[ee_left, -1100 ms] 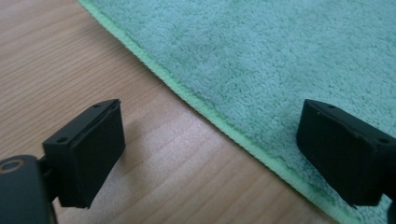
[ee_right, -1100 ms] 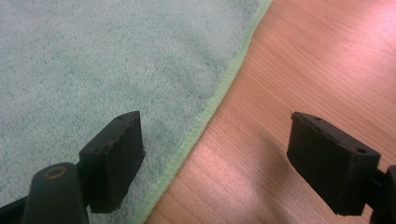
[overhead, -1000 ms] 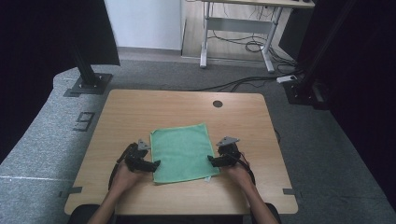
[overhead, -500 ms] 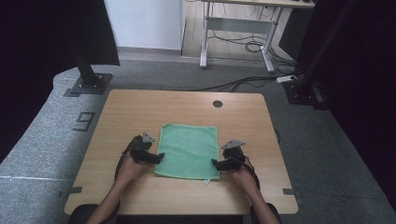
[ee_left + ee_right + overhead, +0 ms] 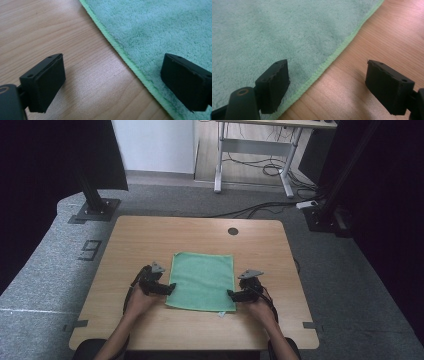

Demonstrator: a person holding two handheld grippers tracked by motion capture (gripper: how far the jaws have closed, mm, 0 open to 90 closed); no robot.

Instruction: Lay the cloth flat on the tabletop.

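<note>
Both pairs of jaws stand wide with nothing pinched: the left gripper [image 5: 170,288] straddles the green towel's [image 5: 202,280] left hem, the right gripper [image 5: 231,295] its right hem. Since a second ago the towel has squared up and both grippers have slid toward its near corners, likely readying a fold. The towel is nubby microfibre with a stitched edge, flat on the smooth wood-grain table [image 5: 150,235].

Wooden table [image 5: 150,240], grey carpet floor [image 5: 350,290], white wall [image 5: 155,145], desk frame [image 5: 255,150] behind, black curtains [image 5: 390,195]
</note>
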